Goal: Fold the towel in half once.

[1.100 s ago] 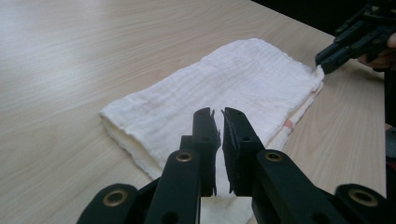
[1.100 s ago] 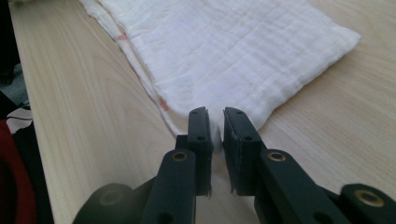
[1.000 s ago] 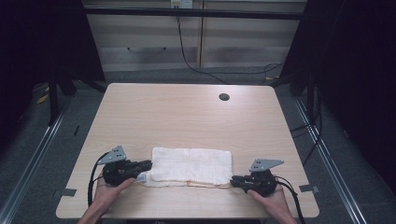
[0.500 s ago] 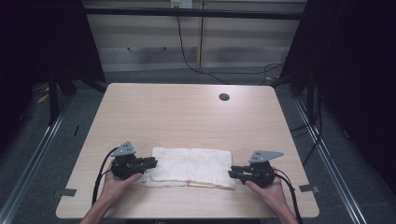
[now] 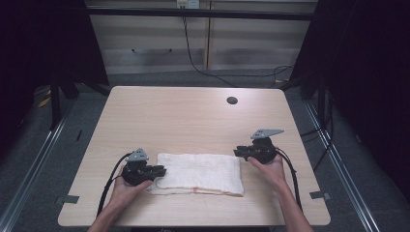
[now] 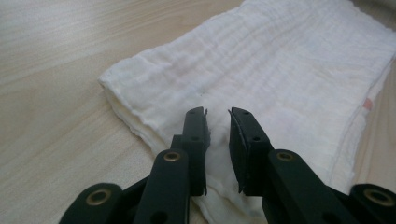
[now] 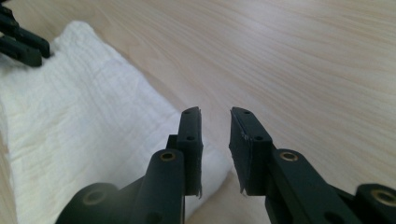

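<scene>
Both tools sit low at the near edge of the surface [image 5: 193,116], one at each end of a folded white towel [image 5: 198,173]. Left tool [image 5: 157,171] has its jaws over the towel's left end; in the left gripper view the two black jaws stand a little apart above the cloth, with towel showing in the gap between them, and nothing is pinched. Whether the tips touch the fabric I cannot tell. Right tool [image 5: 238,152] is at the towel's far right corner, released too: in the right gripper view its jaws are parted with bare wood in the gap and the towel's corner just under the left jaw. That same view catches the left tool's tips resting over the far end of the cloth.

Lying flat, the towel has its long side running left to right, close to the person's edge, several layers thick, with a small pinkish mark along its near hem. A hand [image 5: 126,189] grips each tool from below. Farther back on the surface is a dark round hole [image 5: 232,100].
</scene>
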Demonstrator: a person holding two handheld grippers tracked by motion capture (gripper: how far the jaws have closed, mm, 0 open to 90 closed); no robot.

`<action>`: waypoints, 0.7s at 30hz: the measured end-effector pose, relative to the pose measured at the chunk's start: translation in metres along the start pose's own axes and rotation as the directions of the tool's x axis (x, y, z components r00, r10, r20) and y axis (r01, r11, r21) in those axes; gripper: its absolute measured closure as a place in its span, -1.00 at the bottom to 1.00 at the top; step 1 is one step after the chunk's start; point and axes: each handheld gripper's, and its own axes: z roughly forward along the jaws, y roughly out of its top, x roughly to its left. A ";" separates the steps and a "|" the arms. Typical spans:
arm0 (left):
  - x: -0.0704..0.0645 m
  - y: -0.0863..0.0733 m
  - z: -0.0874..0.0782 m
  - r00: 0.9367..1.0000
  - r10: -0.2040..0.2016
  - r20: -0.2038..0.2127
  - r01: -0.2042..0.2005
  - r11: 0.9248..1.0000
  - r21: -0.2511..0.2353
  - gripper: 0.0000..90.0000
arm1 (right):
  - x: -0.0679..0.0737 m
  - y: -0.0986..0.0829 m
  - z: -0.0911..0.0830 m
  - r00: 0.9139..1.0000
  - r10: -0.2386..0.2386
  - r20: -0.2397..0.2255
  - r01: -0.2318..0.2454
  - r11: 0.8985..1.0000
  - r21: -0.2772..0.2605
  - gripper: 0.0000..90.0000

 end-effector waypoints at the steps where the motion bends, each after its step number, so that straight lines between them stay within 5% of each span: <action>1: 0.000 0.000 0.000 1.000 0.000 -0.002 0.000 1.000 -0.001 0.69 | -0.002 0.000 0.002 1.000 0.010 0.001 -0.010 1.000 0.007 0.65; 13: -0.003 -0.004 -0.005 1.000 0.003 -0.001 -0.003 1.000 0.004 0.67 | -0.003 -0.017 0.023 1.000 -0.007 -0.006 0.008 0.996 0.087 0.43; 18: -0.005 -0.004 -0.007 1.000 0.013 0.015 -0.013 1.000 0.017 0.51 | 0.000 -0.019 0.026 1.000 -0.027 -0.013 0.028 0.996 0.086 0.56; 21: 0.000 0.001 -0.012 1.000 0.010 -0.010 -0.010 1.000 0.008 0.42 | 0.002 -0.019 0.027 0.998 -0.056 -0.011 0.056 0.995 0.083 0.72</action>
